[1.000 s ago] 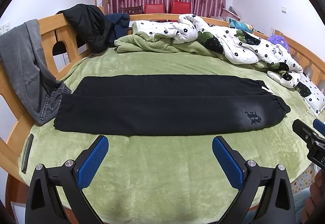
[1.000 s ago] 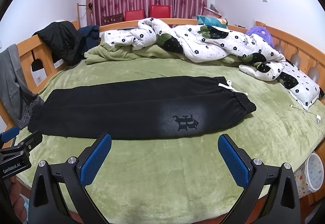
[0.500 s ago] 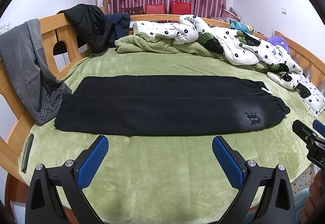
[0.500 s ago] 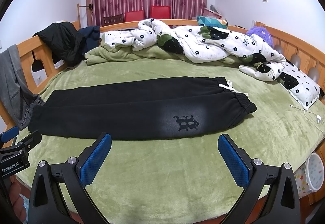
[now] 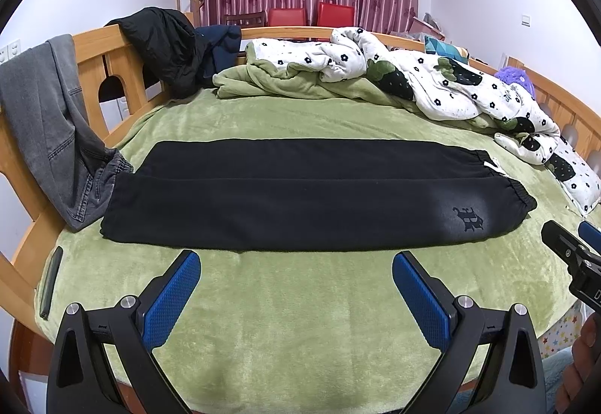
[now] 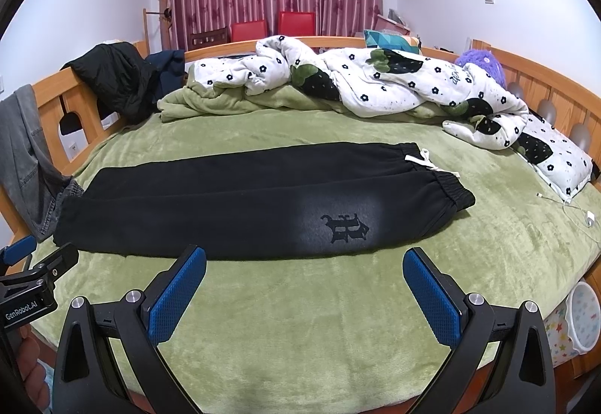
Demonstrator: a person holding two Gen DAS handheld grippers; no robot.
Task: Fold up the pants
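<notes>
Pants [image 5: 300, 196], black and already folded lengthwise leg over leg, lie flat across the green blanket [image 5: 300, 308], waistband to the right, cuffs beside grey jeans [image 5: 49, 136] draped on the bed frame. Left gripper [image 5: 296, 288] and right gripper [image 6: 304, 284] both hover short of the near edge, fingers spread wide, holding nothing.
</notes>
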